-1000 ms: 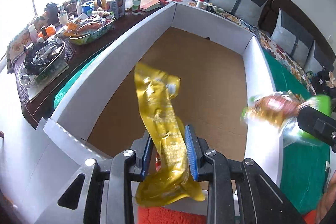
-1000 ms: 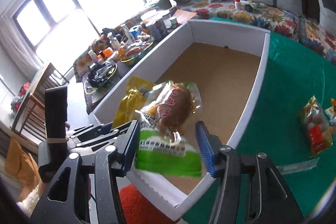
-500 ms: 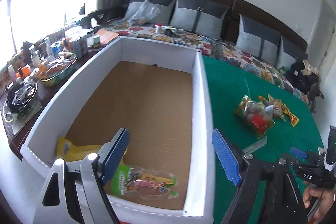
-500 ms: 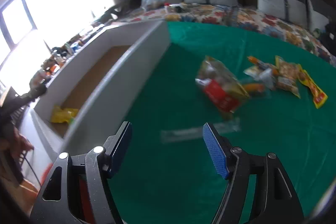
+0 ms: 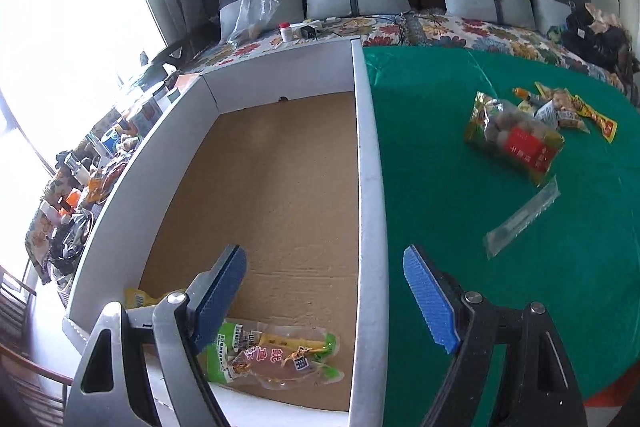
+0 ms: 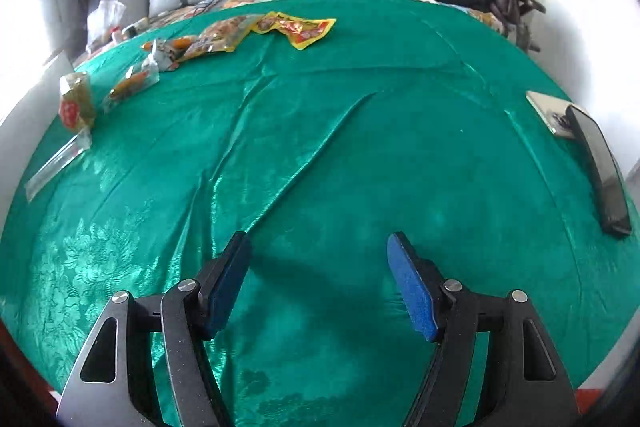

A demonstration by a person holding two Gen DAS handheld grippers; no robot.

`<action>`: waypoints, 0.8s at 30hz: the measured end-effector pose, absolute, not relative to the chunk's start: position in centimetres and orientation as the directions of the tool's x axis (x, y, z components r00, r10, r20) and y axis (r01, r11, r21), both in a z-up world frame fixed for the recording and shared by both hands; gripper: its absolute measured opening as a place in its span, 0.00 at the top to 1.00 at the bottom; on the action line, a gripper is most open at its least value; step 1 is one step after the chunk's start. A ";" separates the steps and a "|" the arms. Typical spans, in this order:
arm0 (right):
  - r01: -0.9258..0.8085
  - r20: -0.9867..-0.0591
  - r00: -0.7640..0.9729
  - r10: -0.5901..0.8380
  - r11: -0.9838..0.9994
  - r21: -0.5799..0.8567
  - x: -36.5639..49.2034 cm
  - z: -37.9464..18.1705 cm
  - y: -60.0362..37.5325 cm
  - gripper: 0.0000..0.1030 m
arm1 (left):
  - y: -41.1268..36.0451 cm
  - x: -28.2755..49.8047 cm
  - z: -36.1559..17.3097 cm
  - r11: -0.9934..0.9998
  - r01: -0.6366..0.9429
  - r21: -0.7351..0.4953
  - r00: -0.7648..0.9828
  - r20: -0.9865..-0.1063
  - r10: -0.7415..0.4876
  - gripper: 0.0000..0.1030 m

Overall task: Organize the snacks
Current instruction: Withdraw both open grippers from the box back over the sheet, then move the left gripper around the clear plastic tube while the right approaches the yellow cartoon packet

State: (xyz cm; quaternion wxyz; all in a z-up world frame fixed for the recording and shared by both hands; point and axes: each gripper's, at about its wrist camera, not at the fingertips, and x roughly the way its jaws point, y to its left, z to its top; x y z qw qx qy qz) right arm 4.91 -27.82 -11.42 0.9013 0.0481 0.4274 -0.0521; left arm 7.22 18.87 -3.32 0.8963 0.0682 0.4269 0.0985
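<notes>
The left gripper (image 5: 324, 291) hung over the right wall of the white cardboard box (image 5: 368, 187), its fingers (image 5: 428, 301) spread apart and empty, having just been opening. Two snack packs lay inside at the near end: a green-edged pack (image 5: 276, 357) and a yellow pack (image 5: 136, 298). The right gripper (image 6: 318, 283), fingers likewise released and holding nothing after opening, hovered over the green bedspread (image 6: 360, 131). There one red-labelled bag (image 5: 514, 137), one clear sleeve (image 5: 522, 217) and a cluster of small packets (image 5: 564, 105) remained.
</notes>
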 end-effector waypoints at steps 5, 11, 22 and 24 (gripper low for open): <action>0.128 -0.772 0.631 -0.074 0.992 0.010 5.6 -11.8 -27.7 0.21 | 18.2 6.4 -4.2 0.965 -0.097 0.242 0.597 -0.762 0.251 0.21; 0.118 -0.765 0.639 -0.078 0.993 -0.003 4.4 -12.3 -28.3 0.15 | 16.2 5.0 -1.0 0.954 -0.181 0.240 0.704 -0.646 0.296 0.18; 0.110 -0.761 0.645 -0.073 0.994 -0.002 4.2 -12.4 -28.3 0.14 | 7.0 7.2 -1.1 0.969 0.227 0.101 0.663 -0.745 -0.078 0.00; 0.107 -0.760 0.646 -0.071 0.994 -0.002 4.2 -12.4 -28.2 0.14 | 5.3 8.1 -3.1 0.944 0.316 0.092 0.588 -0.800 -0.119 0.00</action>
